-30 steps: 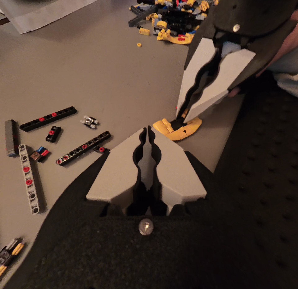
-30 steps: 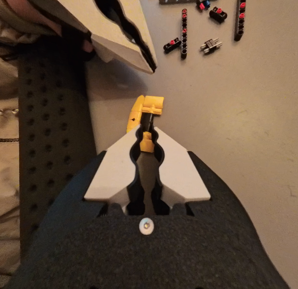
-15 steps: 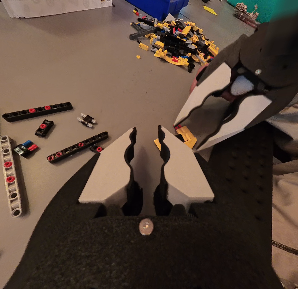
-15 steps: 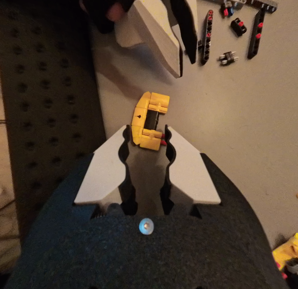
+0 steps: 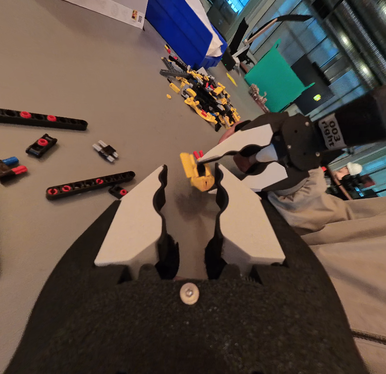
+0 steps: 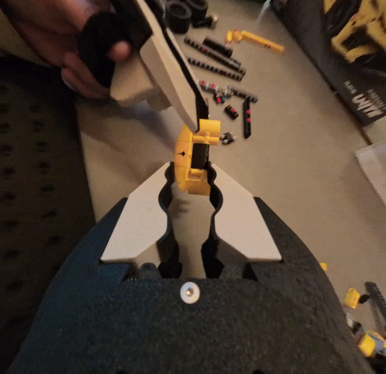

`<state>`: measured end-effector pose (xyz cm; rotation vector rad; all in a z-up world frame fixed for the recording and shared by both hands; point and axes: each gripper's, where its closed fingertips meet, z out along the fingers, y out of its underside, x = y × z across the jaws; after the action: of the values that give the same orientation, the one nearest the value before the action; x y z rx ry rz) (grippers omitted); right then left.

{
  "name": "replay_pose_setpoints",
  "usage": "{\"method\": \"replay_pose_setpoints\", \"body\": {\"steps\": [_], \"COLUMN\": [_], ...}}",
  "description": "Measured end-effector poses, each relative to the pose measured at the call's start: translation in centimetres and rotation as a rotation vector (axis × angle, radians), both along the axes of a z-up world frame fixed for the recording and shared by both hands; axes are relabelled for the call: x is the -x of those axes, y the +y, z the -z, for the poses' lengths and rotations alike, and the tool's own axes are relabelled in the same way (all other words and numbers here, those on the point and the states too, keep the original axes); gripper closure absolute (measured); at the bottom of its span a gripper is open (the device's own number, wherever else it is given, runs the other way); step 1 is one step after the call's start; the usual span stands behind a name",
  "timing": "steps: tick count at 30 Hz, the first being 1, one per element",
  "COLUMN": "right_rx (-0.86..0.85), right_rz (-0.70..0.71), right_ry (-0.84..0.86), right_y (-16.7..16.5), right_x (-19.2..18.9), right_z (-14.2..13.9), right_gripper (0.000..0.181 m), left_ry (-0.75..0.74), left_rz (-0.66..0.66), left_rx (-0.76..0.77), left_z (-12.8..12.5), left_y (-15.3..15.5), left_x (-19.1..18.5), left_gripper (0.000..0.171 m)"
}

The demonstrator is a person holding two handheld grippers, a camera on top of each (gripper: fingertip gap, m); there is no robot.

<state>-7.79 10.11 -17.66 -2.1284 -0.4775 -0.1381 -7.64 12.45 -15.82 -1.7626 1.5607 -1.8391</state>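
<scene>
A yellow curved brick assembly (image 6: 183, 155) with a black core and red pins is held off the grey table (image 5: 87, 75); its shadow lies below it. My right gripper (image 6: 190, 167) is shut on its near end. In the left wrist view the right gripper (image 5: 205, 165) comes in from the right with the yellow assembly (image 5: 195, 173) at its tips. My left gripper (image 5: 190, 169) is open, with the assembly just ahead between its fingertips. In the right wrist view the left gripper (image 6: 197, 121) reaches down from the top left, one fingertip (image 6: 191, 121) against the assembly's far end.
Black beams with red pins (image 5: 89, 185) and small connectors (image 5: 105, 150) lie to the left. A pile of yellow and black parts (image 5: 206, 98) sits before a blue bin (image 5: 177, 27). A black perforated mat (image 6: 37, 155) borders the table. Black tyres (image 6: 183, 13) and a dark box (image 6: 344, 50) stand farther off.
Half a second ago both grippers were open and the yellow assembly lay on the table. The right gripper has shut on it and lifted it; the left has moved up to its far end.
</scene>
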Motion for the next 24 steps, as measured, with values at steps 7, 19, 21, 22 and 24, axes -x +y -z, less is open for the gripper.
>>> {"method": "replay_pose_setpoints", "body": {"steps": [7, 19, 21, 22, 24], "right_rx": [-0.259, -0.317, -0.311, -0.318, -0.322], "right_rz": [0.039, -0.165, -0.151, -0.146, -0.134], "right_ry": [-0.132, 1.053, 1.013, 1.002, 1.023], "right_y": [2.3, -0.4, -0.3, -0.2, -0.1], "right_x": [1.7, 2.2, 2.3, 2.1, 1.9], "right_z": [-3.4, -10.1, -9.7, -9.7, -9.7], "right_gripper": [0.150, 0.160, 0.174, 0.175, 0.175], "left_ry": [-0.097, -0.398, -0.398, -0.398, -0.393], "left_rz": [0.084, 0.193, 0.192, 0.192, 0.175], "left_rx": [0.140, 0.180, 0.174, 0.175, 0.175], "left_z": [-2.5, -7.9, -7.8, -7.8, -7.8], "left_y": [-1.1, -2.4, -2.4, -2.4, -2.3], "left_x": [0.7, 3.2, 3.2, 3.2, 2.9], "left_gripper": [0.164, 0.165, 0.165, 0.165, 0.165]}}
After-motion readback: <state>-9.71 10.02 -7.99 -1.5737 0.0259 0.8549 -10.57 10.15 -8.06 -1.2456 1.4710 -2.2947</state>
